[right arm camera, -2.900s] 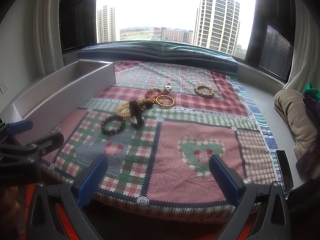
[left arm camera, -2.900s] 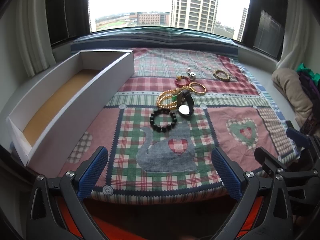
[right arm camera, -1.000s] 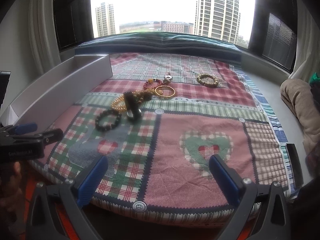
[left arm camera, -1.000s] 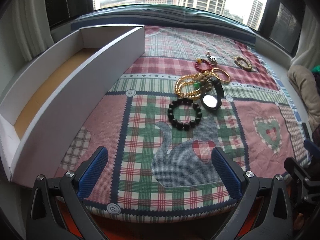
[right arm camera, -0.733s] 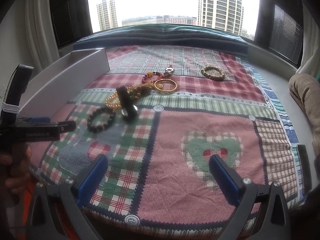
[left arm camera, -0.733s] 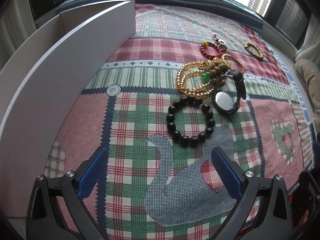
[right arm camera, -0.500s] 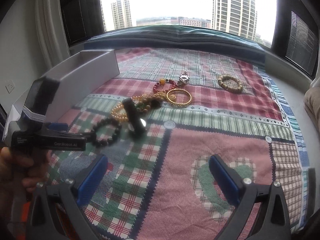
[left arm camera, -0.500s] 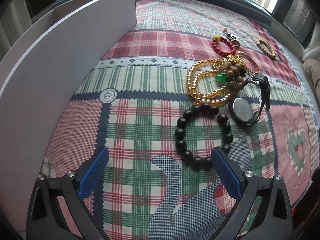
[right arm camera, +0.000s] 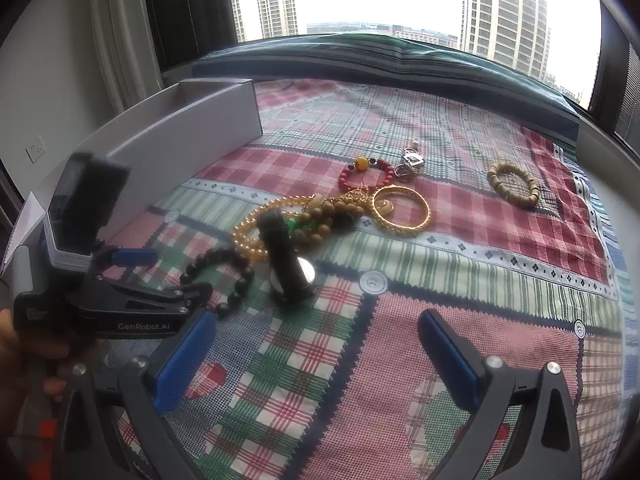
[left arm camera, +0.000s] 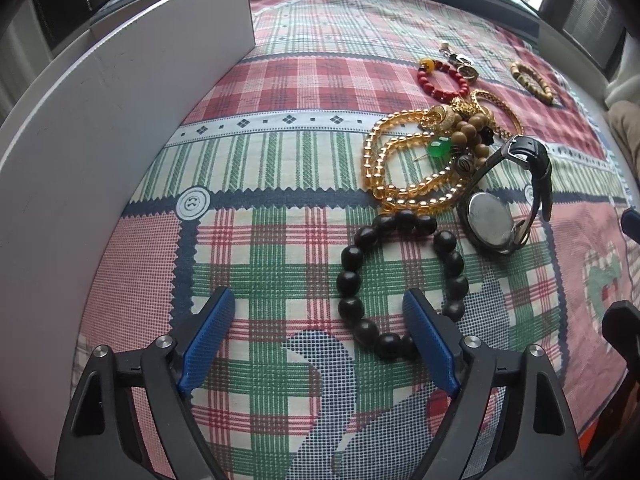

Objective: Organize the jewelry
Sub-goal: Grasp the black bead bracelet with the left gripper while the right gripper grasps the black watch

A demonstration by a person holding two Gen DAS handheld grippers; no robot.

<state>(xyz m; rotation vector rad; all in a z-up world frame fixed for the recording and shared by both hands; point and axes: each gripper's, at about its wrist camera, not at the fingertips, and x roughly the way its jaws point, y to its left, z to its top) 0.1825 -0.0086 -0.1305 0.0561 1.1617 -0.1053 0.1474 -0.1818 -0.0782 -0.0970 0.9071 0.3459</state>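
Steeply tilted, left gripper [left arm camera: 316, 330] jaws closing around black bead bracelet [left arm camera: 400, 280].

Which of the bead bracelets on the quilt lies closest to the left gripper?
The black bead bracelet: its near beads sit against the left gripper's right finger, whose jaws are closing. The red and tan bracelets lie far beyond, past the gold strand.

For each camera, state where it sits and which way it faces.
Left wrist: on the left gripper, aimed steeply down at a black bead bracelet on the patchwork quilt; its closing blue-padded jaws show.
Right wrist: on the right gripper, facing the window across the quilt; its open jaws and the other hand show.
Shared: bracelet, silver-faced wristwatch, white box.
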